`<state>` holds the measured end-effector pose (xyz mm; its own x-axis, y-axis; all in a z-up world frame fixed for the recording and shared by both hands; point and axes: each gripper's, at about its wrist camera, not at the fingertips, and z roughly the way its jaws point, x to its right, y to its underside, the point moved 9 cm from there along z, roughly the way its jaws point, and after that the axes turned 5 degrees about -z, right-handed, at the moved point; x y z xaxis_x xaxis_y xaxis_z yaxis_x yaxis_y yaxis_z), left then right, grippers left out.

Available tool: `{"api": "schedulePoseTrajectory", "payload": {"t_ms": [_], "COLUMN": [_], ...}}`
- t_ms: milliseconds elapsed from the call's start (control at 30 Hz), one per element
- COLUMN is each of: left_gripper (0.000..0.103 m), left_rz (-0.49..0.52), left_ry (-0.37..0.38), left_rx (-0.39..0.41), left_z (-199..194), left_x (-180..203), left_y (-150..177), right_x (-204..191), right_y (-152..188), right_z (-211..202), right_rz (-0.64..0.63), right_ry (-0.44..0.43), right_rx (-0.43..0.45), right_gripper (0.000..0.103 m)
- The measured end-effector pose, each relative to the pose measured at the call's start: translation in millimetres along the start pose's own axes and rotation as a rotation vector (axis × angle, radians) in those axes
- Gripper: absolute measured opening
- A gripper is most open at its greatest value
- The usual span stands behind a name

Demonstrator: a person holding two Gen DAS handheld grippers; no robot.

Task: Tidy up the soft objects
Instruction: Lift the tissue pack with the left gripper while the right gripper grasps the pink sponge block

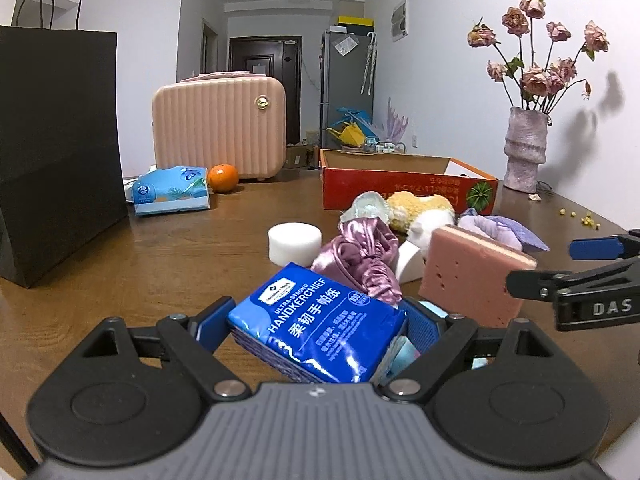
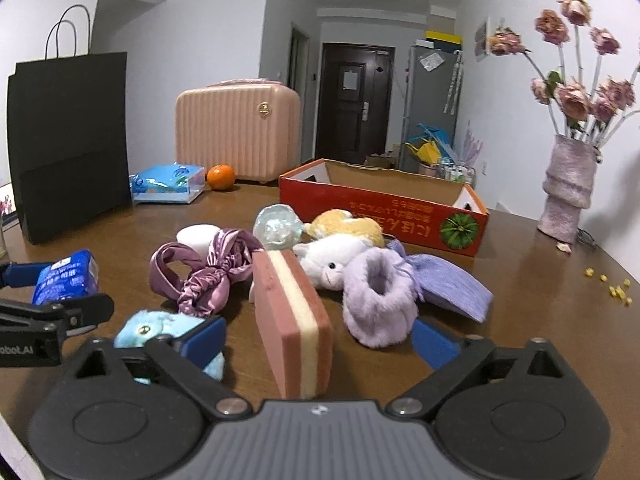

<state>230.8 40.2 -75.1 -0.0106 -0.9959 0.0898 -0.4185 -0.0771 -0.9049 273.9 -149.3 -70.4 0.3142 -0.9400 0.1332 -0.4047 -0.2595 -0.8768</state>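
I've got L gripper (image 1: 316, 328) pinching tissue pack (image 1: 316, 328), long axis tilted up-left; R gripper (image 2: 318, 342) spread round upright sponge (image 2: 294, 328) on brown table (image 2: 540, 288).

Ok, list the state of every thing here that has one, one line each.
Left claw: shut on the blue handkerchief pack.
Right claw: open, astride the pink layered sponge, pads not touching.
Red cardboard box: open on top, upright.
Pink suitcase: closed, standing.
Black paper bag: upright.
Vase of dried roses: upright.
Purple scrunchie: lying loose on the table.
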Motion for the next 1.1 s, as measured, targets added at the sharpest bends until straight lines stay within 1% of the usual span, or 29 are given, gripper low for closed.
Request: {"api": "schedulePoseTrajectory", "payload": {"t_ms": [67,133,233,267,300,333,367,400,433,467,733,1100], "left_gripper": [0.089,0.089,0.089,0.089,0.089,0.089,0.089,0.089,0.089,0.089,0.089,0.089], "left_rz": [-0.002,-0.005,-0.012,-0.015,-0.018,-0.019,-0.021,-0.021,-0.021,-0.022,-0.029,-0.017], "left_ry": [-0.005,-0.01,-0.018,-0.02,-0.023,-0.026,-0.029,-0.033,-0.036,-0.038,-0.049,-0.043], "left_rx": [-0.002,-0.007,-0.018,-0.021,-0.024,-0.028,-0.032,-0.035,-0.038,-0.039,-0.036,-0.013], "left_z": [5,10,16,18,20,22,24,25,26,27,31,36], "left_x": [-3,-5,-10,-11,-13,-14,-15,-16,-17,-18,-20,-11], "left_y": [-2,-4,-4,-4,-3,-3,-4,-4,-4,-5,-13,-35], "right_x": [-2,-4,-5,-5,-5,-5,-5,-5,-4,-3,4,17], "right_y": [-3,-4,-4,-3,-3,-3,-3,-3,-3,-2,-5,-29], "right_z": [11,21,36,41,44,47,50,53,56,58,58,44], "right_rz": [-0.016,-0.027,-0.031,-0.033,-0.036,-0.039,-0.041,-0.041,-0.037,-0.03,-0.003,0.008], "right_ry": [-0.01,-0.018,-0.029,-0.035,-0.036,-0.04,-0.048,-0.052,-0.054,-0.061,-0.077,-0.075], "right_rx": [-0.006,-0.016,-0.043,-0.052,-0.057,-0.062,-0.067,-0.072,-0.076,-0.083,-0.063,0.021], "right_gripper": [0.093,0.085,0.079,0.073,0.065,0.059,0.056,0.049,0.035,0.031,0.03,0.03]}}
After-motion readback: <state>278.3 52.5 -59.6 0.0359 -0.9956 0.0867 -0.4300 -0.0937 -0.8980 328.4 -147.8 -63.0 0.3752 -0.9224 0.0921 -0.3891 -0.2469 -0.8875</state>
